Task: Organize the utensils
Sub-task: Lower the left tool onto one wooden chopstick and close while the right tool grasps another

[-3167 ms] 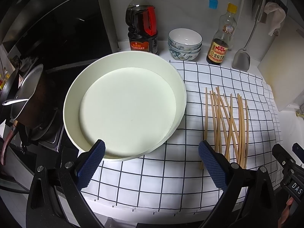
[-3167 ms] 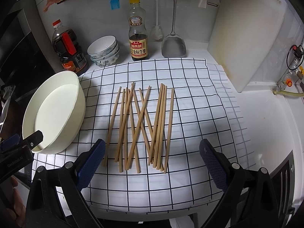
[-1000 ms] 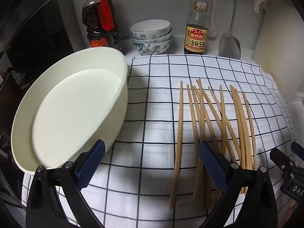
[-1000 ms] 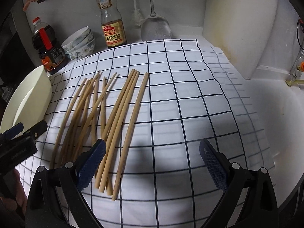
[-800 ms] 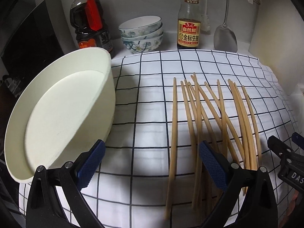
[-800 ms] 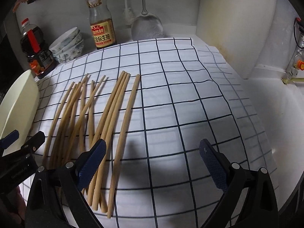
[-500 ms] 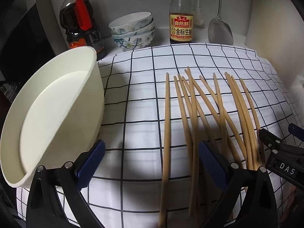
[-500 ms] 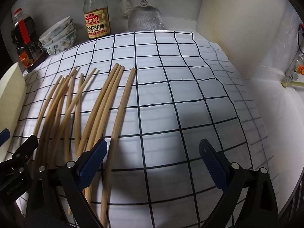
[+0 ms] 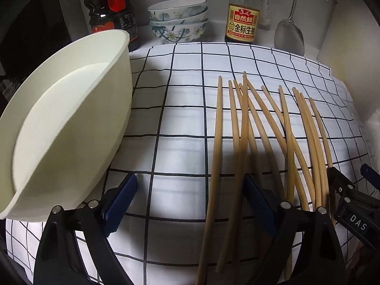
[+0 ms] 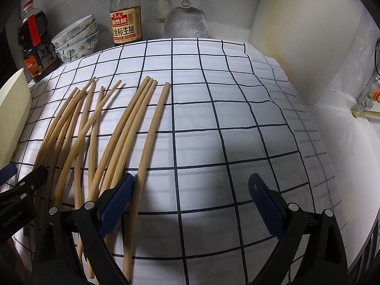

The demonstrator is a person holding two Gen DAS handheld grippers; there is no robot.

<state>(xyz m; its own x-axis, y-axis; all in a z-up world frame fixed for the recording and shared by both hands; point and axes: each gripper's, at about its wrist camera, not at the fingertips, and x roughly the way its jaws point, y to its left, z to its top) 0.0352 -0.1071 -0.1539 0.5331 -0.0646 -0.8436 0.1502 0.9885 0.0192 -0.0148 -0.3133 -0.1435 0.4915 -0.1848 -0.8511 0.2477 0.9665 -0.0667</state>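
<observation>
Several wooden chopsticks (image 9: 242, 137) lie spread on a white checked cloth (image 9: 180, 123); they also show in the right wrist view (image 10: 114, 133). A large cream bowl (image 9: 61, 123) stands at the cloth's left side, its rim visible in the right wrist view (image 10: 14, 99). My left gripper (image 9: 190, 197) is open, low over the cloth, its right finger over the leftmost chopsticks' near ends. My right gripper (image 10: 191, 197) is open, low, its left finger beside the rightmost chopstick. Both are empty.
At the back stand a dark oil bottle (image 9: 110, 11), stacked patterned bowls (image 9: 178, 20), a soy sauce bottle (image 9: 242, 16) and a metal spatula (image 9: 288, 33). A white cutting board (image 10: 306, 35) leans at the right. A white counter (image 10: 344, 147) lies beyond the cloth.
Both grippers have moved forward and lower toward the chopsticks. The left one shifted right, away from the bowl; the right one shifted right of the pile. The chopsticks have not moved.
</observation>
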